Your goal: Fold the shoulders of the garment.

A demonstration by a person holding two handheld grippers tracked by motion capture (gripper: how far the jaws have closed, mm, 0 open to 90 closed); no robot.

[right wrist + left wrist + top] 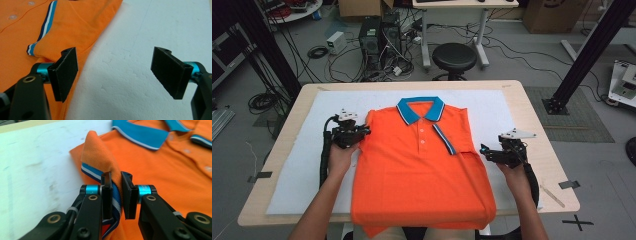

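An orange polo shirt [422, 170] with a blue collar [420, 109] lies face up on the white sheet [302, 150]. My left gripper [362, 131] is shut on the shirt's left sleeve [100, 160], pinching its blue-and-white striped cuff [116, 197] and holding the fabric raised off the sheet. The right sleeve [459, 131] is folded in over the chest, its striped cuff [41, 35] lying flat. My right gripper [484, 151] stands open just beside the shirt's right edge [87, 50], its jaws wide apart over the white sheet [130, 62] with nothing between them.
The white sheet covers a wooden table [542, 150]. The shirt's hem [422, 222] hangs over the table's near edge. A black stool [454, 57] stands beyond the far edge, with computer cases [379, 35] and cables on the floor.
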